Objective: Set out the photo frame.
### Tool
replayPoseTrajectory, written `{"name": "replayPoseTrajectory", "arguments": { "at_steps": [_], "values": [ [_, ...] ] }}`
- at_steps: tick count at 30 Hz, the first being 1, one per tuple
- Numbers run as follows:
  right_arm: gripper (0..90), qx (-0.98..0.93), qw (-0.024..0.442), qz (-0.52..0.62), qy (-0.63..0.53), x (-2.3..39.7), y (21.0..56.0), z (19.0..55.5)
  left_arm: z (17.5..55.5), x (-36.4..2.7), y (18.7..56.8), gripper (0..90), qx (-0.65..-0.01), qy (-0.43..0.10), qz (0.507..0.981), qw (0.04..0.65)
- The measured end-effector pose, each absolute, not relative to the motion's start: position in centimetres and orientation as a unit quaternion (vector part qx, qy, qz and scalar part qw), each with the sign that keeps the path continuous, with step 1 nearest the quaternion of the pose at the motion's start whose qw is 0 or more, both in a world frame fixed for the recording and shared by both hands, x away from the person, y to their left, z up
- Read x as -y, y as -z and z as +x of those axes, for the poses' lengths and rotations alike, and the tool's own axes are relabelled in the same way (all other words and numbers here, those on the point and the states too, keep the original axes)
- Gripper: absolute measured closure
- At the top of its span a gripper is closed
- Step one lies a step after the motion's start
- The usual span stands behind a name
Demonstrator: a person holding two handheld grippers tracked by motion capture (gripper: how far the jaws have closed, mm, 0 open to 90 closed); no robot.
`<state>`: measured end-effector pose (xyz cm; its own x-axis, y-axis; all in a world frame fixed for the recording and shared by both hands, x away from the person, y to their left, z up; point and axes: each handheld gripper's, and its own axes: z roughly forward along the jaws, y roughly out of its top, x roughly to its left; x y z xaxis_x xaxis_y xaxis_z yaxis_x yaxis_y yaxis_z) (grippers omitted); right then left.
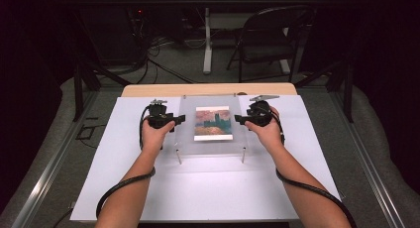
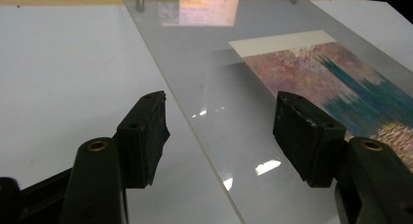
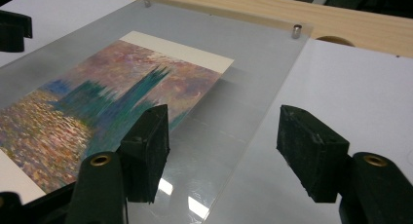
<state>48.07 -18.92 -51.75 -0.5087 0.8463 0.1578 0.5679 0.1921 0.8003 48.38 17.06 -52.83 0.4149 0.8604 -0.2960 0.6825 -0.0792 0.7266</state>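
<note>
Frame status: clear acrylic frame (image 1: 211,124) sits mid-tabletop on the white sheet (image 1: 124,178), print (image 1: 212,123) sandwiched inside, metal standoff posts at the corners (image 1: 179,156) holding it off the surface.

We have the left tongs (image 1: 179,120) at its left edge and the right tongs (image 1: 239,119) at its right edge, both pointing inward. Both sets are spread wide, nothing pinched. In the left gripper view the frame's long edge runs up between the two pads (image 2: 146,136), one pad over the white sheet, the other over the panel; no contact that we can see. Same picture in the right gripper view (image 3: 219,151): edge between the pads, both clear of it.

Handling call, our judgement:
- Panel is stiff, won't flex, so a two-sided lift should keep it flat.
- Acrylic is glossy, see the glare spots (image 2: 267,166), so expect it to be slippery under hard pads. Firm squeeze, but not a hard one.
- Probably light to moderate weight; edges can chip or scratch, and the face marks easily.
- Best hold: the bare clear margin on each side, roughly mid-length, pads above and below the panel. Stay off the print area and away from the posts.
- Lift both sides evenly; a tilt could let it slide out.
</note>
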Motion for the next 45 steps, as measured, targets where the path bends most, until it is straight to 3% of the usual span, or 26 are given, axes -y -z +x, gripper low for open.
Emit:
{"name": "replayPoseTrajectory", "arguments": {
  "at_steps": [15, 45],
  "values": [
    [33.4, -0.750, 0.104, 0.492, -0.429, 18.2, 53.5, 48.9, 49.1, -16.5, 54.1, 35.5, -0.539, -0.065, 0.724, 0.426],
    [28.2, -0.730, 0.068, 0.531, -0.426, 18.1, 54.4, 52.2, 52.1, -15.8, 54.6, 27.5, -0.557, -0.040, 0.720, 0.413]
  ]
}}
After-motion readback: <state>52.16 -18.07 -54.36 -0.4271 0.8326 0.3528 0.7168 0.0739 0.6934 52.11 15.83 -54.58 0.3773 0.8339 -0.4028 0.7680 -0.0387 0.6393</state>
